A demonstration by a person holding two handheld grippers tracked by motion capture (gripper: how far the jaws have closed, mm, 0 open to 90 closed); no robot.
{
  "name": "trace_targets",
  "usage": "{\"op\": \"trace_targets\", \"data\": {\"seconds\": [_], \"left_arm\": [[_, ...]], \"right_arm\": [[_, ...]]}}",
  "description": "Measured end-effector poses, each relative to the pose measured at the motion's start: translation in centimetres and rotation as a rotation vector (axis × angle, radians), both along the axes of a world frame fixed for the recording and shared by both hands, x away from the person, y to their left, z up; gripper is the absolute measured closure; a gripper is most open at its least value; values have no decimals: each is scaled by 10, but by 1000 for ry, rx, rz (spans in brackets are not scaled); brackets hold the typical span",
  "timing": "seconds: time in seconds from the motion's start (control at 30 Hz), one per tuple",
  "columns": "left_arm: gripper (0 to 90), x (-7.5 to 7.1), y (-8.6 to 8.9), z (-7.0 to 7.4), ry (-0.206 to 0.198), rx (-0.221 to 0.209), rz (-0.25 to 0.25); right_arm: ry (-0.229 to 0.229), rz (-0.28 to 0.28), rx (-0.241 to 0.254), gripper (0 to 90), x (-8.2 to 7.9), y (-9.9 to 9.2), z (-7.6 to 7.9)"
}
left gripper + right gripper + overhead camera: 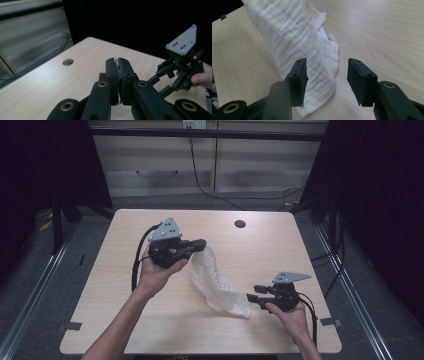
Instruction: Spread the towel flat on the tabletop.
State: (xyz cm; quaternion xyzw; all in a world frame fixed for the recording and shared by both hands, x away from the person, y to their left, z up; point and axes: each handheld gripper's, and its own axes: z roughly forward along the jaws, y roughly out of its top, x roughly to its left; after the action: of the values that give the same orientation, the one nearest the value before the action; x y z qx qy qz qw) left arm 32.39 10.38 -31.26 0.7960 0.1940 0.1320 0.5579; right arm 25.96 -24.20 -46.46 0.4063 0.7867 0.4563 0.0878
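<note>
A white crinkled cloth [216, 282] hangs from my left gripper [200, 244], whose jaws are shut on its upper end above the table's left middle. The cloth slopes down to the right and its lower end rests on the wooden table [270, 250]. In the left gripper view the left gripper [118, 62] has its pads pressed together with a thin edge of fabric between them. My right gripper [251, 298] stands open just right of the cloth's lower end. In the right gripper view the cloth [294, 37] rises to the upper left, and its edge lies between the spread jaws of the right gripper [327, 67] without touching the pads.
A round cable hole [240, 224] sits near the table's far edge. The right gripper [161, 85] and the hand holding it appear in the left gripper view, at its right. Dark curtains flank the table, and cables run across the floor behind it.
</note>
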Motion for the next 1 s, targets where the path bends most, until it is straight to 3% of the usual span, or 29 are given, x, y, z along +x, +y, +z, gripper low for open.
{"op": "trace_targets", "data": {"seconds": [0.1, 0.17, 0.27, 0.43, 0.57, 0.77, 0.87, 1.0], "left_arm": [[878, -5, 7, 4, -15, -4, -4], [878, -7, 13, -2, -7, 2, 0], [878, -10, 25, -22, 28, 2, 10], [877, -8, 56, -66, 117, 26, 70], [877, -8, 76, -88, 160, 46, 113], [877, -10, 96, -120, 220, 96, 156], [876, -10, 101, -132, 250, 92, 173], [875, -10, 103, -138, 259, 82, 176]], "right_arm": [[3, 2, -2, 502, 0, 0, -1], [5, 2, 0, 502, 0, 0, -1], [8, 5, 3, 502, 0, 1, -1], [15, 11, 3, 503, 0, 4, -3], [17, 26, -4, 504, 3, 8, -4], [21, 35, -30, 539, 13, 17, -5], [32, 40, -35, 554, 23, 23, -6], [37, 62, -43, 579, 43, 33, -9]]}}
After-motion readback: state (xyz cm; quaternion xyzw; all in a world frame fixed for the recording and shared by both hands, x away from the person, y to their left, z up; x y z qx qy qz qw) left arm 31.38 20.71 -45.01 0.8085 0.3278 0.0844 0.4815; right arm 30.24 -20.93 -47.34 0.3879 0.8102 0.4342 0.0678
